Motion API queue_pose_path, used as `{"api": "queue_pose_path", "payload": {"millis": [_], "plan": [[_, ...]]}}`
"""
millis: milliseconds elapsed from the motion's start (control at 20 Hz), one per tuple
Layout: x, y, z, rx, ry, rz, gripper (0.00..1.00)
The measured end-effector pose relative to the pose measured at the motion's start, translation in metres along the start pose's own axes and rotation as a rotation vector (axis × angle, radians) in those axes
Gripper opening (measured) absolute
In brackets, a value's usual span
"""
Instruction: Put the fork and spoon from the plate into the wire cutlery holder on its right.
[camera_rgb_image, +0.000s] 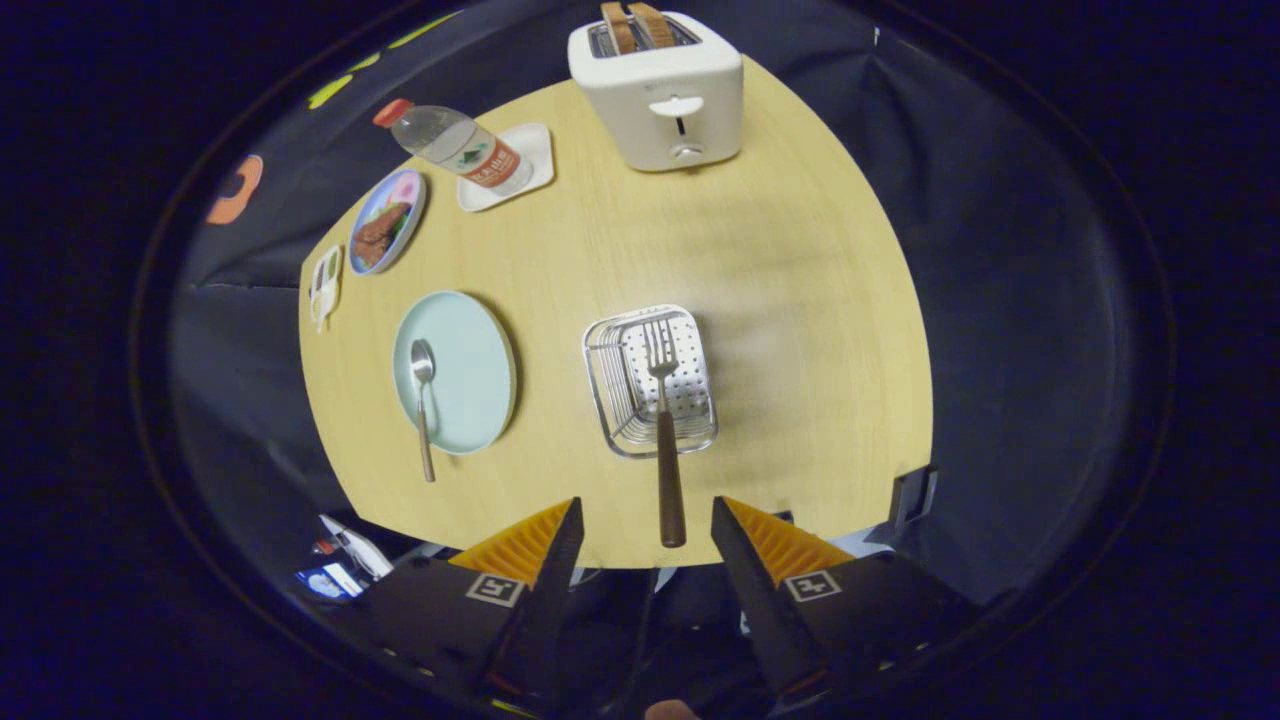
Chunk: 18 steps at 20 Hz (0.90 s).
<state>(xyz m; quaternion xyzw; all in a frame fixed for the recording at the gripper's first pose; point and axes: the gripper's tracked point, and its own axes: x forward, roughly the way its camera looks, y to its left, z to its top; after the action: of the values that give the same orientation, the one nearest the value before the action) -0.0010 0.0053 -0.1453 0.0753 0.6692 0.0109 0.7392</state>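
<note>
The spoon (423, 395) should handle as a light, stiff, slick bit of metal, likely to skid on the glazed plate (470, 330); the best hold looks to be the slim handle where it overhangs the plate's near rim onto the desk (780, 300). It is silvery, bowl up, lying along the plate's left side. The fork (665, 430), steel tines on a dark brown handle, already leans in the holder (625, 385), handle jutting out toward the gripper (646, 520). The jaws stand open and empty, the fork's handle end between their tips.
</note>
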Motion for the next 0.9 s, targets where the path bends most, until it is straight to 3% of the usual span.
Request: {"api": "queue_pose_path", "payload": {"millis": [100, 350, 600, 750, 900], "plan": [[-0.016, 0.011, 0.01, -0.036, -0.132, -0.01, 0.89], [-0.039, 0.093, 0.008, -0.131, -0.383, 0.027, 0.93], [0.018, 0.208, -0.018, -0.273, -0.51, 0.084, 0.93], [0.073, 0.242, -0.038, -0.316, -0.492, 0.064, 0.93], [0.129, 0.257, -0.059, -0.248, -0.364, 0.075, 0.92]]}}
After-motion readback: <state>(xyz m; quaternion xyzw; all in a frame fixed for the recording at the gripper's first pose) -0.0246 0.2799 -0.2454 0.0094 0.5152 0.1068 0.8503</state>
